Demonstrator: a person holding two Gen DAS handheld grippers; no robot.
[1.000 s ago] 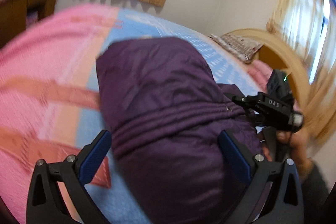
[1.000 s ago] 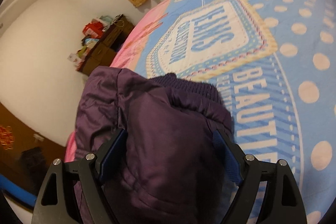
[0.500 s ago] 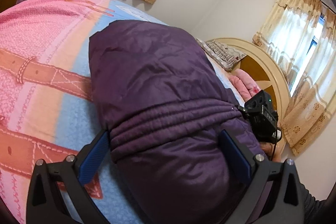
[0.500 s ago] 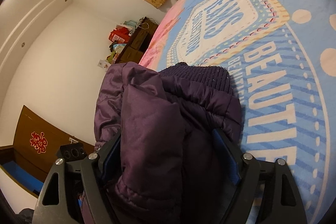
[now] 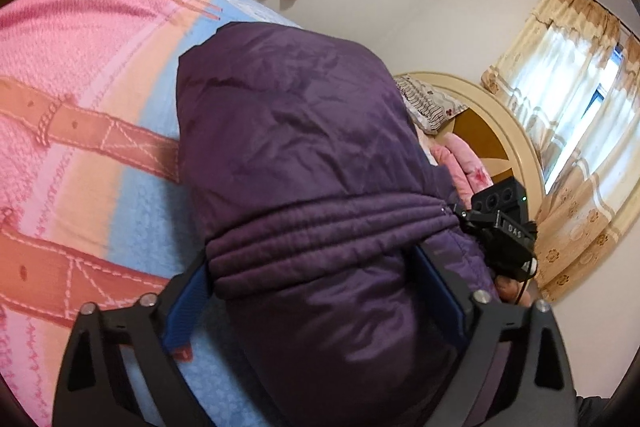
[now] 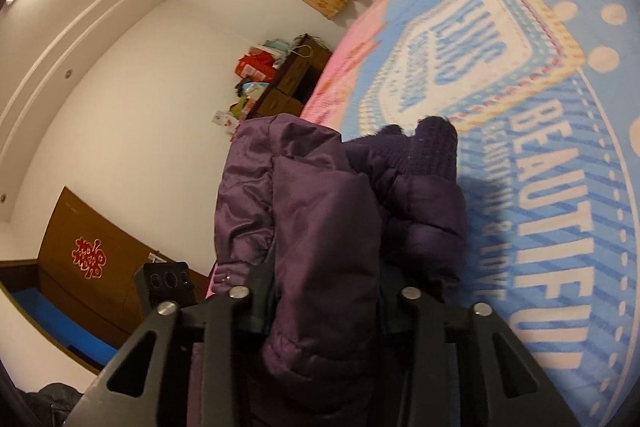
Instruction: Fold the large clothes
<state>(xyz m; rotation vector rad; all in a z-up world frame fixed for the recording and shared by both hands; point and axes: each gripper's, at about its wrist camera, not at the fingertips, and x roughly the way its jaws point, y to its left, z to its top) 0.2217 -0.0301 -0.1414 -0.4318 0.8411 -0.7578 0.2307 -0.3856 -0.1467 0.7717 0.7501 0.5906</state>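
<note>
My right tongs clamp the purple jacket above the bed; left tongs straddle its ribbed hem, apart (steadying, I judge).

**Readable print on the blanket, the gripper and the door**

On the blue blanket the large pale word "BEAUTIFUL" runs along a striped band — a smaller line beside it seems to end in "& LOVE", but it is blurred. The badge-shaped panel higher up carries blue lettering too smeared to read with certainty. A red double-happiness character is stuck on the brown wooden door. In the left wrist view, the black body of the right gripper bears the small white letters "DAS".
</note>
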